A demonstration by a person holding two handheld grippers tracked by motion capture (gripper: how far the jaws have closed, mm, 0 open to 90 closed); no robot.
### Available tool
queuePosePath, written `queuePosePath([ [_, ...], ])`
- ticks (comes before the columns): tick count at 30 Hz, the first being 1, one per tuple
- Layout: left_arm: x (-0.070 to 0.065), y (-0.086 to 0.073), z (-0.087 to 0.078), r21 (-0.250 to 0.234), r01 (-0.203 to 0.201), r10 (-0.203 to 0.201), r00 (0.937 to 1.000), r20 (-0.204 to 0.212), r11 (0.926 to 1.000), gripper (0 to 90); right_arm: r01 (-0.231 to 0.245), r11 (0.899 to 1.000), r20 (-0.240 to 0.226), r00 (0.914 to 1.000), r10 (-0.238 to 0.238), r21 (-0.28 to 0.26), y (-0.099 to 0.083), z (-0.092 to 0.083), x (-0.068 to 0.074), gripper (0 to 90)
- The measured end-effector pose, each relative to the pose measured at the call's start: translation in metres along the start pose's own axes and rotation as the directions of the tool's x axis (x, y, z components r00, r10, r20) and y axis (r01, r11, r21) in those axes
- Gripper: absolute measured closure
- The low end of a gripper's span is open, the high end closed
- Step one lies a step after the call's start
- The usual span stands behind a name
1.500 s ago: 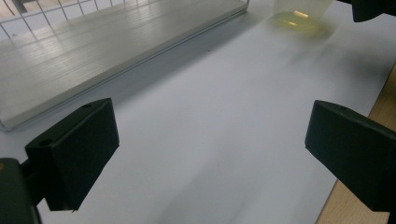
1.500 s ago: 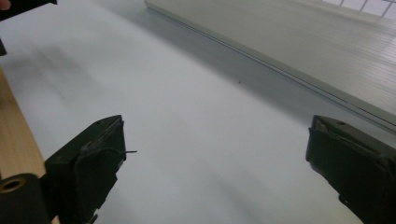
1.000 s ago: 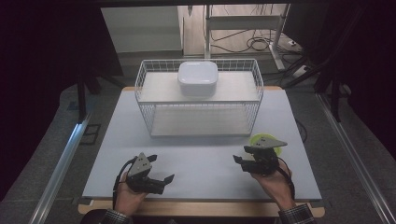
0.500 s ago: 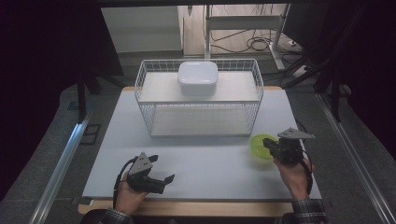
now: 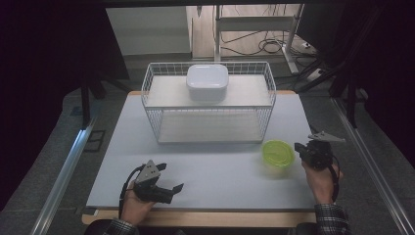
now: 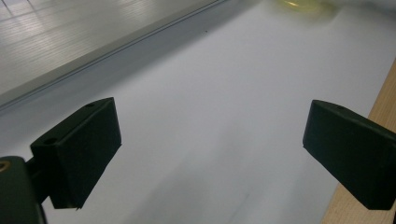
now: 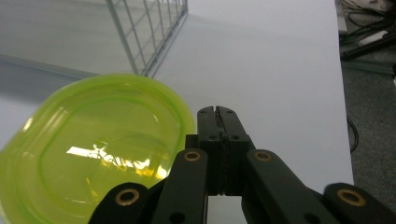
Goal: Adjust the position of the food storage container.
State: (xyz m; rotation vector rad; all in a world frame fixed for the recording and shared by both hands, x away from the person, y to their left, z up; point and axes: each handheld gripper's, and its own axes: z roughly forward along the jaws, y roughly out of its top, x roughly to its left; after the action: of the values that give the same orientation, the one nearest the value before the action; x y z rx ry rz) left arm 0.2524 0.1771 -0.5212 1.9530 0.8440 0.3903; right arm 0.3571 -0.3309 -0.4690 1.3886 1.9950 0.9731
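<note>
Our right gripper [image 7: 218,112] has its jaws pressed together with nothing between them; they have just been closing, and the pads meet on empty air. Just to their left, almost touching the tips, sits the green container [image 7: 98,149], a translucent lime-green plastic tub with rounded corners standing on the white table [image 5: 215,161]. In the high view the right gripper [image 5: 299,148] is right beside the tub [image 5: 278,152], on its outer side.

We judge the tub to be light, thin-walled and somewhat springy, with a glossy surface that could slide on the smooth tabletop if nudged rather than gripped. The rim looks like the sensible place to take hold: one jaw inside, one outside the near wall, squeezing gently so the plastic does not buckle or pop out.

Beyond the tub stands the wire basket [image 5: 151,98], with a white lidded box [image 5: 207,82] on its upper shelf.

Well apart from all this, our left gripper [image 5: 172,188] rests spread wide over bare table, holding nothing.
</note>
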Motion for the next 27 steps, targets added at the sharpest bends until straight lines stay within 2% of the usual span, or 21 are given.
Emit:
queuePosePath([
  [9,0.0,0.0,0.001,0.007,-0.001,0.001,1.0,0.006,1.0,3.8,-0.001,0.999,-0.006,1.0,0.001,0.041,-0.004,0.008,0.001,89.7],
  [14,-0.001,0.0,0.002,0.01,-0.003,0.003,1.0,0.007,0.9999,3.8,-0.009,0.999,-0.029,0.9995,0.011,0.049,-0.005,0.01,0.005,89.6],
  [24,-0.001,-0.001,0.002,0.017,-0.004,0.003,1.0,0.008,0.9999,3.9,0.01,0.997,-0.08,0.9968,-0.004,0.073,-0.005,0.014,0.021,89.5],
  [27,-0.001,-0.001,0.003,0.017,-0.004,0.004,1.0,0.009,0.9998,4.0,0.029,0.997,-0.108,0.9939,-0.02,0.077,-0.005,0.016,0.031,89.5],
])
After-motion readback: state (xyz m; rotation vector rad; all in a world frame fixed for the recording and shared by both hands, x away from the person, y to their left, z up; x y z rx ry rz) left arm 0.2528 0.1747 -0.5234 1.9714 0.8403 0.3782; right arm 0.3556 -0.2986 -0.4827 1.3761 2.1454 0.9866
